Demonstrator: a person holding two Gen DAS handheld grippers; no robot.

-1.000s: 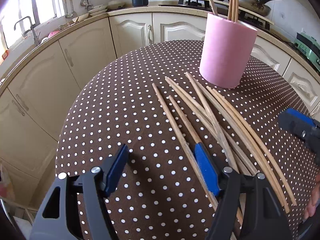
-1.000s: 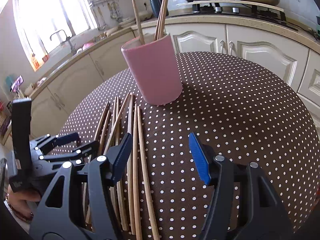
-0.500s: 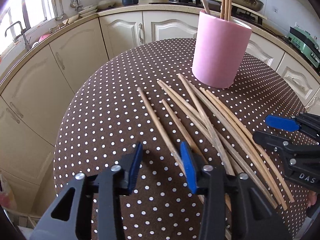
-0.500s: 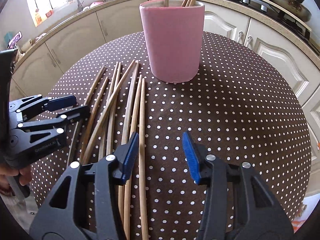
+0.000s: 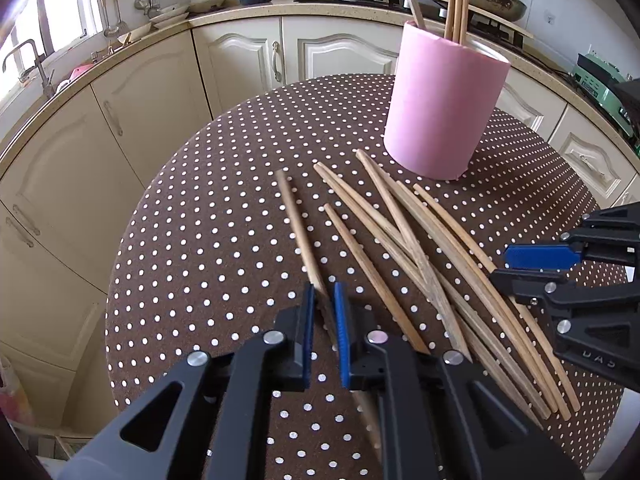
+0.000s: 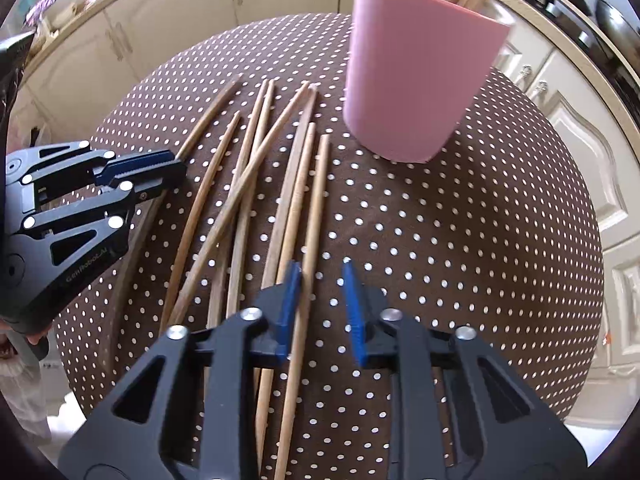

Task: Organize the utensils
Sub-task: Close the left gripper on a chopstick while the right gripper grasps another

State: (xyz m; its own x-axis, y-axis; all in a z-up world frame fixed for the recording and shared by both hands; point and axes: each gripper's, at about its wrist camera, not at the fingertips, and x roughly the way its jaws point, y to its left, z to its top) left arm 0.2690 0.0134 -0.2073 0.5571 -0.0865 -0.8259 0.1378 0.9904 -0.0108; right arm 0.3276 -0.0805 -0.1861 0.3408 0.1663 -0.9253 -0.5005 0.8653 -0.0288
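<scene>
Round desk (image 5: 208,240), brown cloth, white polka dots. Smooth pink cylinder holder (image 5: 442,104) upright at far side, three wooden chopsticks (image 5: 456,0) standing inside. Loose chopsticks (image 5: 404,248), thin, tapered, pale wood, fanned and crossing beside holder. Left gripper (image 5: 322,320), ribbed blue pads, clenched on leftmost chopstick (image 5: 298,228). Right gripper (image 6: 320,304) parted, straddling rightmost chopstick (image 6: 316,200) low over cloth.

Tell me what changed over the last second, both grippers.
The left gripper narrowed from wide open onto the leftmost chopstick, nearly closed around it. The right gripper narrowed too and moved in over the rightmost chopstick, jaws still apart. The pink holder and the loose chopsticks stayed put.
</scene>
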